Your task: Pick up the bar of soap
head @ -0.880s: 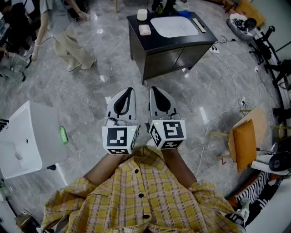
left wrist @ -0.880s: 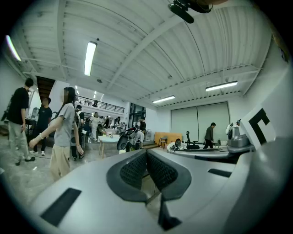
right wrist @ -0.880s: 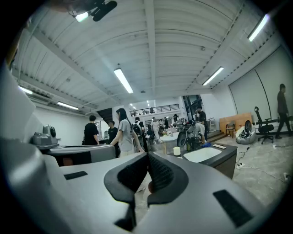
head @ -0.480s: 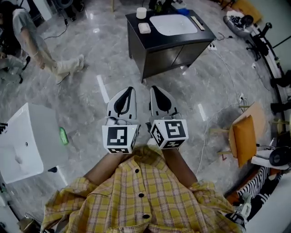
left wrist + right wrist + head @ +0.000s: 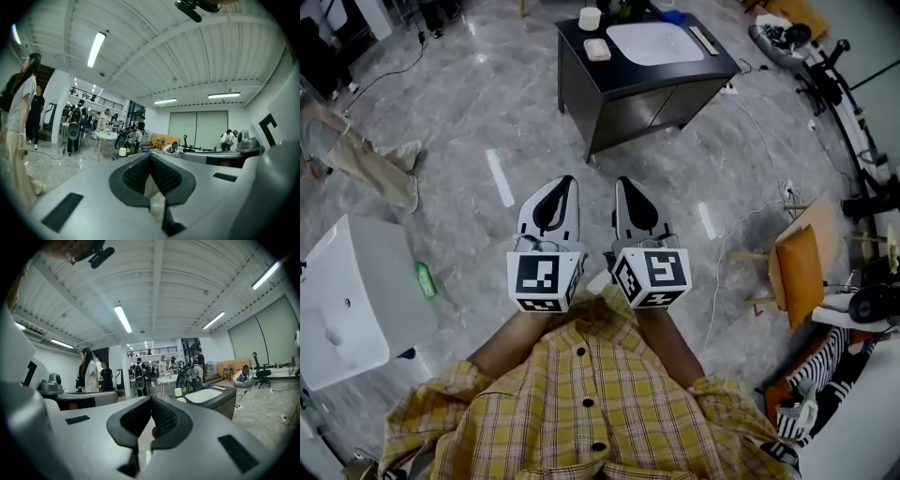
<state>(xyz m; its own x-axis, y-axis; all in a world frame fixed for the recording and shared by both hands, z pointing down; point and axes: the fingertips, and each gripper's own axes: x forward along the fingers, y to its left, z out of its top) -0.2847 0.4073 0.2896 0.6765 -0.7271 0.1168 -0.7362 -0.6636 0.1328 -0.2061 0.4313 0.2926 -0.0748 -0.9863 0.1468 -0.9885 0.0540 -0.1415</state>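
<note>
The bar of soap, pale and rectangular, lies on the black cabinet far ahead, between a white cup and the white basin. My left gripper and right gripper are held side by side close to my chest, well short of the cabinet. Both are shut with nothing between the pads. In the left gripper view the jaws meet, with the cup small in the distance. In the right gripper view the shut jaws point toward the cabinet and cup.
Grey marble floor lies between me and the cabinet. A white sink unit with a green object stands at my left. A wooden chair with an orange cushion and floor cables are at my right. A person's legs are at the far left.
The cabinet has shifted slightly up in the head view. The person at the left has walked further left. Both grippers stay shut and keep their place.
</note>
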